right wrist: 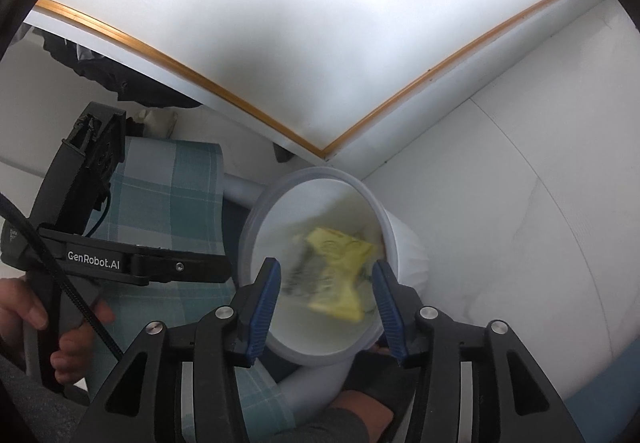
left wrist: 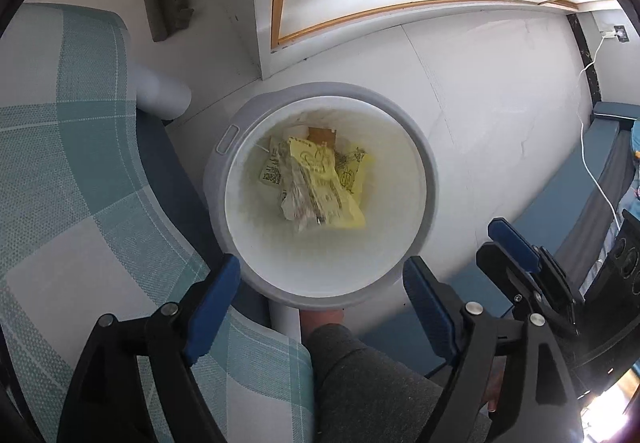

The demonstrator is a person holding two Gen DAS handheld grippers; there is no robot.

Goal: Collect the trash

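Both the left gripper [left wrist: 320,283] and the right gripper [right wrist: 326,303] hang with jaws apart and empty above the white waste bin [left wrist: 424,179], where yellow wrappers [left wrist: 320,179] lie.

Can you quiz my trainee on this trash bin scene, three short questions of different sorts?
1. True or false: the white trash bin is empty.
2. Which colour are the wrappers in the bin? A) red B) yellow C) blue
3. What does the left claw hold?

Key:
1. False: wrappers lie at its bottom.
2. B.
3. Nothing: its jaws stand apart over the bin's near rim. The right claw is likewise open, with a blurred yellow wrapper seen between its jaws, over the bin.
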